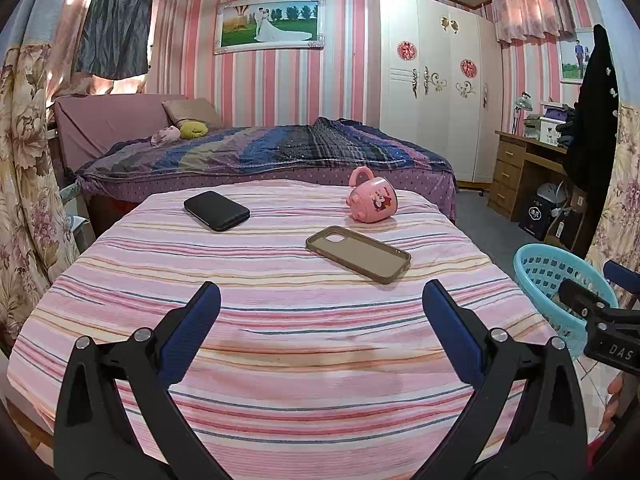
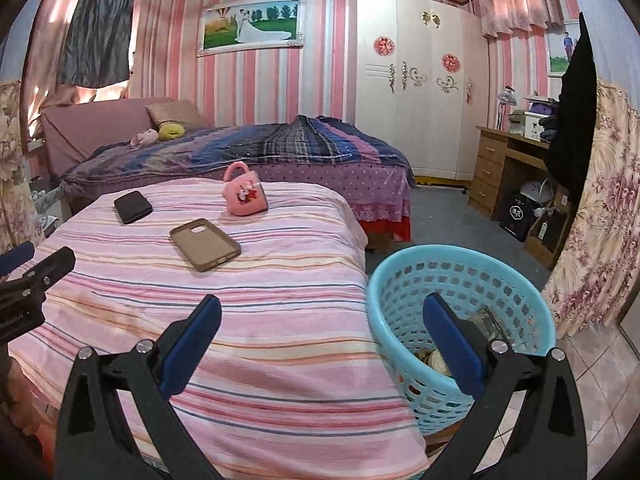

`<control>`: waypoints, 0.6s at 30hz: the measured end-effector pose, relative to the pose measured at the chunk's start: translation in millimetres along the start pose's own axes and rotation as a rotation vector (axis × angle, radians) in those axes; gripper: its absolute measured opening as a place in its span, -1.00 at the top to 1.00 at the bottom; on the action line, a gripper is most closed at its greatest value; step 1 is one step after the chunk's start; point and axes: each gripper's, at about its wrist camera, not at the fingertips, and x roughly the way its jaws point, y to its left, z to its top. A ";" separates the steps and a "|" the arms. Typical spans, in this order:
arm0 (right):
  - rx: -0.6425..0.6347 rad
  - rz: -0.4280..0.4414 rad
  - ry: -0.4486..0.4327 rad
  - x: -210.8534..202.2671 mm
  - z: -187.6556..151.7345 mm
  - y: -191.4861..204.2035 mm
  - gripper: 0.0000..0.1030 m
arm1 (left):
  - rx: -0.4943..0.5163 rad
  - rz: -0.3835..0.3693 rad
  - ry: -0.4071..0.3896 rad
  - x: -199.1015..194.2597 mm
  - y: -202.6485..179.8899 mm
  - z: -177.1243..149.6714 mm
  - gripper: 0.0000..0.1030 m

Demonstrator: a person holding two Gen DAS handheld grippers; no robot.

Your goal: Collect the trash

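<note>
A light blue plastic basket (image 2: 460, 280) stands on the floor at the right edge of a table covered in a pink striped cloth (image 2: 240, 320); it also shows in the left wrist view (image 1: 552, 276). Crumpled trash (image 2: 436, 360) lies in its bottom. My right gripper (image 2: 320, 312) is open and empty, over the table's right edge, its right finger above the basket. My left gripper (image 1: 320, 300) is open and empty above the striped cloth (image 1: 280, 340). No loose trash shows on the cloth.
On the cloth lie a black phone (image 1: 216, 210), a brown phone case (image 1: 358, 253) and a tipped pink mug (image 1: 372, 199). A bed (image 1: 260, 156) stands behind, a white wardrobe (image 1: 436, 80) and a wooden desk (image 1: 520, 172) at right.
</note>
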 end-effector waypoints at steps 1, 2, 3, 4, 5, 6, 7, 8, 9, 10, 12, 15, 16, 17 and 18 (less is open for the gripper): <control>-0.011 -0.004 -0.006 -0.9 0.4 3.3 -0.91 | -0.002 0.001 -0.001 -0.1 1.6 0.2 -0.90; -0.016 -0.006 -0.008 -3.9 2.6 11.8 -0.91 | -0.006 0.004 -0.001 0.5 2.8 0.4 -0.90; -0.021 -0.007 -0.010 -4.8 2.7 15.4 -0.91 | -0.010 0.004 0.000 1.0 4.1 0.5 -0.89; -0.028 -0.009 -0.012 -4.6 2.8 18.4 -0.91 | -0.014 0.001 0.001 1.4 4.2 0.5 -0.89; -0.038 -0.010 -0.018 -5.1 3.5 22.2 -0.91 | -0.017 -0.004 0.003 1.6 5.2 0.5 -0.89; -0.041 -0.011 -0.020 -3.1 4.8 24.2 -0.91 | -0.020 -0.011 0.006 1.6 5.4 1.3 -0.90; -0.045 -0.011 -0.023 -3.4 5.2 25.0 -0.91 | -0.023 -0.014 0.003 0.7 5.5 1.7 -0.90; -0.048 -0.014 -0.028 -4.7 5.5 26.4 -0.91 | -0.023 -0.013 0.000 -0.3 5.8 1.9 -0.90; -0.049 -0.014 -0.031 -4.5 5.6 25.9 -0.91 | -0.015 -0.007 -0.008 -1.7 4.0 1.6 -0.90; -0.049 -0.014 -0.033 -3.9 5.8 26.3 -0.91 | -0.007 -0.003 -0.011 -2.1 2.9 1.4 -0.90; -0.051 -0.017 -0.036 -3.7 6.4 27.0 -0.91 | 0.008 0.001 -0.018 -3.3 0.4 1.4 -0.90; -0.046 -0.017 -0.044 -4.7 8.8 22.9 -0.91 | 0.018 -0.005 -0.031 -6.0 -2.4 2.1 -0.90; -0.044 -0.017 -0.046 -3.9 8.9 21.6 -0.91 | 0.019 -0.007 -0.037 -7.7 -3.1 2.4 -0.90; -0.037 -0.019 -0.054 -5.5 9.4 21.4 -0.91 | 0.021 -0.006 -0.045 -9.0 -4.6 2.9 -0.89; -0.037 -0.020 -0.054 -5.2 9.6 20.8 -0.91 | 0.023 -0.007 -0.050 -10.0 -5.1 3.1 -0.90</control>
